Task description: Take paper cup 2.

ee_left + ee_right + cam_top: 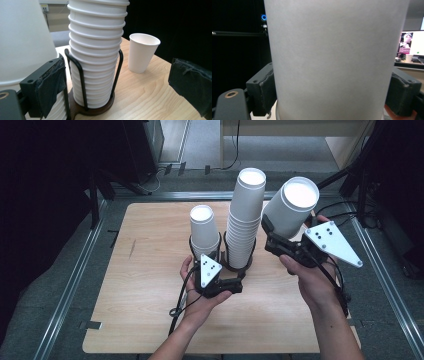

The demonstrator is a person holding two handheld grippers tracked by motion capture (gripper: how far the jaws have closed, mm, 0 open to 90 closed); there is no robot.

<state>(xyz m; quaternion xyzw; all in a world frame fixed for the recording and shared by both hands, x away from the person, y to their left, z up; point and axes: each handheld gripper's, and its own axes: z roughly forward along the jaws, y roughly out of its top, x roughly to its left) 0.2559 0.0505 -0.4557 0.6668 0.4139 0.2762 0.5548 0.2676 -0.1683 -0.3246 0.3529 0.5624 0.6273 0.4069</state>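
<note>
Closest to the lens, in the right gripper view, is the wall of the held paper cup (pixel 332 60). One black jaw presses on each side of it, so the right gripper (pixel 274 240) is clamped on this cup.

1. Wooden table (pixel 150 270): seen whole in the high view, where it carries both stacks.
2. Tall stack (pixel 246 220) of nested paper cups: stands upright near the table's middle. The left gripper view adds detail, showing a black wire holder (pixel 81 75) on a round dark base (pixel 100 111) around the lower cups.
3. Short stack (pixel 204 227): stands just left of the tall stack in a holder of the same type.
4. Held paper cup: the high view shows it raised off the table to the right of the tall stack, tilted, with its mouth toward the camera.
5. Single cup (pixel 143 53): the left gripper view shows it upright on the table beyond the tall stack.
6. Left gripper (pixel 225 267): sits low in front of the two stacks. Its jaws stand wide apart and grip nothing; one jaw is just beside the short stack.
</note>
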